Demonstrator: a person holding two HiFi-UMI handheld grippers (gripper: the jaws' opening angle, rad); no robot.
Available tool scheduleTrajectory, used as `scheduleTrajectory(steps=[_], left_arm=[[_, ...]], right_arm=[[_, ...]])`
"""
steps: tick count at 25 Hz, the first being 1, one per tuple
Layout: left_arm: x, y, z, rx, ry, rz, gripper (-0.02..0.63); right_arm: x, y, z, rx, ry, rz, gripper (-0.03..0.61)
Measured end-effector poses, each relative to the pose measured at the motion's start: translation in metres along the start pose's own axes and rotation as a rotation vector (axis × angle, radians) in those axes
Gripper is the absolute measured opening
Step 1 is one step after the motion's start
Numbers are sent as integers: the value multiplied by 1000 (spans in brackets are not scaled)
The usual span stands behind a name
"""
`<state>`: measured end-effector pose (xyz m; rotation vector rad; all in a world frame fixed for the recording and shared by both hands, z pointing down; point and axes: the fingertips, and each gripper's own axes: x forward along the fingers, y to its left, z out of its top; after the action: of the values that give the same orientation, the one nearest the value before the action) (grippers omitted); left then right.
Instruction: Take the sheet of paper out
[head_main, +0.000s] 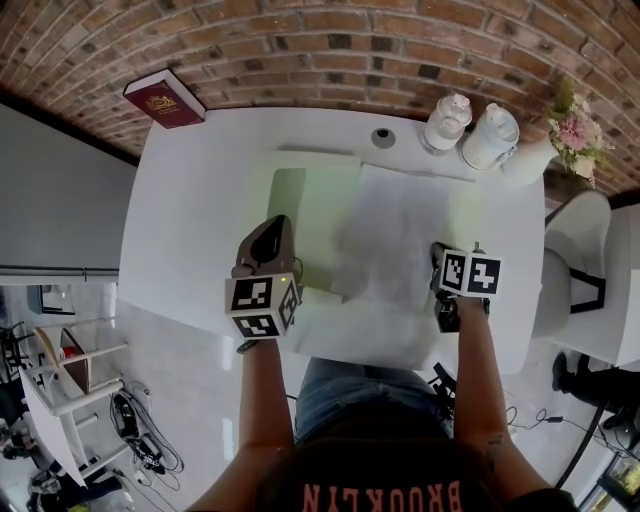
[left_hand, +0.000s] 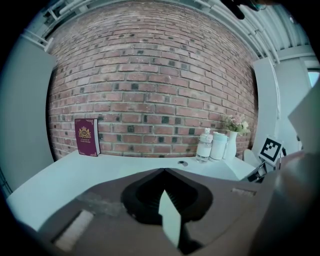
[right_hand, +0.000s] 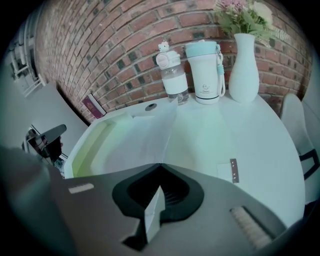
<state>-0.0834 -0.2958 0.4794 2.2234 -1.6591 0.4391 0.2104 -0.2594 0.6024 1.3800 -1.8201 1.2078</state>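
Mid-pull, by the look of it. Holds the sheet (head_main: 385, 240) by its right edge in the right gripper (right_hand: 160, 166) — jaws fully together, with a white fold of paper caught just behind the tips. Has the left gripper (left_hand: 164, 170) closed just as tightly, down by the near left corner of the folder (head_main: 290, 195). Shows a pale sliver in that gap too, though cannot tell whether folder edge or paper. Finds the sheet lying over the pale green folder on the white table (head_main: 190, 220), long axis running from the far side toward the body. Seems to have the far end inside the folder, with the near end hanging past the table edge. Puts the sheet straight ahead of the right gripper and off to the right of the left one — so makes the right hand the nearer, working hand. Calls, as a judgement, for drawing along that long axis toward the body, with the folder pinned flat so as not to drag it along.
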Motion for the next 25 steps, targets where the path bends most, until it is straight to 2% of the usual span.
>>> scheduleTrajectory(steps=[10,25], left_arm=[[-5,-25,3,29,-21,-46,-2],[-37,-21,32,62,-114,-96,-2]], right_arm=[[-31,-6,7,-14,-88,-16,2],[-91,37,31,-57,-302,1,2]])
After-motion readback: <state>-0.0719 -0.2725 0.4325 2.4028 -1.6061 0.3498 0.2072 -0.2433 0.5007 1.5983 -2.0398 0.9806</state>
